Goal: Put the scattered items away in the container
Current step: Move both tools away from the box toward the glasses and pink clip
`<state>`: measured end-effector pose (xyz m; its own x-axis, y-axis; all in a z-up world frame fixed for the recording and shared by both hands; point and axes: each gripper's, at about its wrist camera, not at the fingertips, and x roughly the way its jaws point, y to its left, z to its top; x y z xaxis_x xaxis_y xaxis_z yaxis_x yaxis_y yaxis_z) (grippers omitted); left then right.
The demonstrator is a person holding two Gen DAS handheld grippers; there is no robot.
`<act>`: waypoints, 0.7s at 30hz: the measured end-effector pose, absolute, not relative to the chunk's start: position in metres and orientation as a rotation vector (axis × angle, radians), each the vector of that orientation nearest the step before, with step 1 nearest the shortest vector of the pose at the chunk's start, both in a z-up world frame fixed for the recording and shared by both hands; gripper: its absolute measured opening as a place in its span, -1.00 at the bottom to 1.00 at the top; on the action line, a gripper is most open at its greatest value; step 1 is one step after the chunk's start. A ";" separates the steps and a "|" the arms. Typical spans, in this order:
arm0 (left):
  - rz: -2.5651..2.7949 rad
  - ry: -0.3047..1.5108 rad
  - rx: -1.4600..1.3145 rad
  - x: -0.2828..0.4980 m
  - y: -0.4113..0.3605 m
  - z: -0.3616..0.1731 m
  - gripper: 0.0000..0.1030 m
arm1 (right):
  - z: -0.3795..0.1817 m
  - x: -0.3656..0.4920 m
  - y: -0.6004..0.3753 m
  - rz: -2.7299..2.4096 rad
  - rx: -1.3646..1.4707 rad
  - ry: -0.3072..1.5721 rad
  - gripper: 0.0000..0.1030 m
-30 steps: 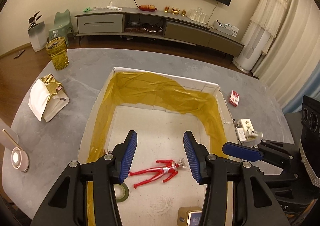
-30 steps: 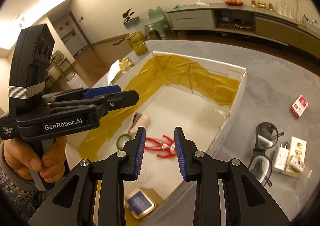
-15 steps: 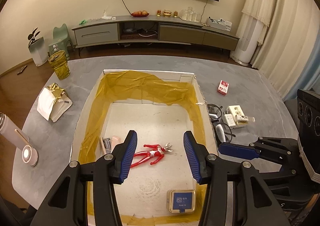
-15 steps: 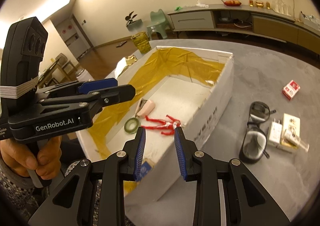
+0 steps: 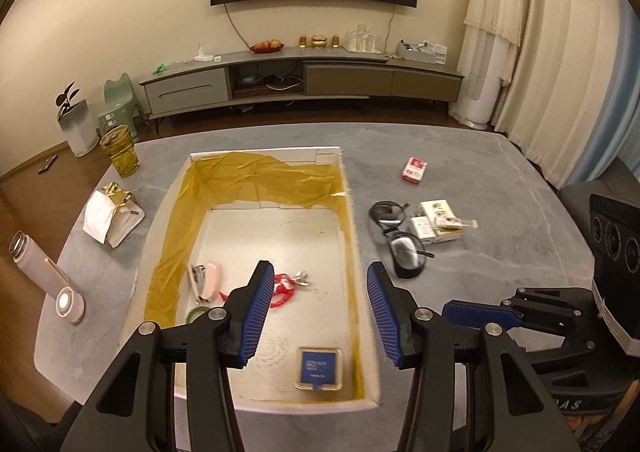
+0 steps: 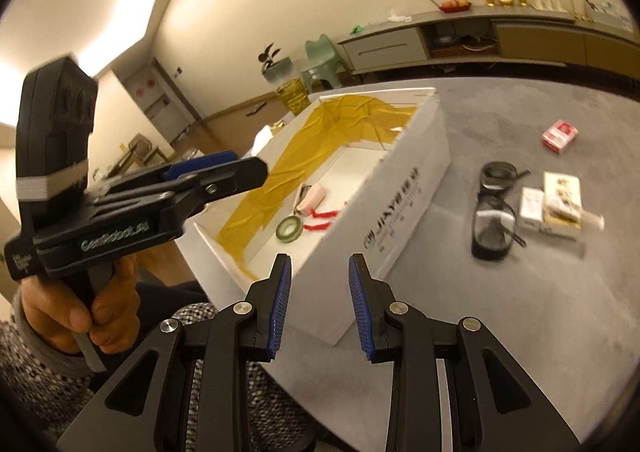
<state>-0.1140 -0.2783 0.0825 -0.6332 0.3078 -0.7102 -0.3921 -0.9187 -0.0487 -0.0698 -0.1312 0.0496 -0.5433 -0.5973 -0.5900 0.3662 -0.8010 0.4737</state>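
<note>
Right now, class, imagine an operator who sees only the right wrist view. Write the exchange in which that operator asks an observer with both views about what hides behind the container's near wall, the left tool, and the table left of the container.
Operator: What lies behind the near wall of the container?
Observer: A blue square box lies flat on the floor of the container, close to that wall.
Operator: Is the left tool open?
Observer: Yes, the left tool is open and holds nothing.
Operator: Is there anything left of the container that I miss?
Observer: A pale bottle is on the table, next to a small round pink device.
</note>
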 end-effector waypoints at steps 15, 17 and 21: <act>2.444 0.173 -0.992 -0.046 -0.228 0.061 -0.03 | 0.033 -0.016 -0.080 -2.350 1.049 -0.568 -0.33; 2.421 0.173 -0.997 -0.040 -0.222 0.055 -0.03 | 0.029 -0.009 -0.073 -2.365 1.058 -0.583 -0.33; 2.373 0.177 -1.024 -0.030 -0.206 0.041 -0.03 | 0.016 0.002 -0.057 -2.391 1.094 -0.615 -0.33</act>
<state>-0.0303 -0.2063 0.0405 -0.5630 0.4295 -0.7060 -0.5294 -0.8435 -0.0910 0.0022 -0.0573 0.0159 -0.5920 -0.5536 -0.5857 0.2025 -0.8056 0.5568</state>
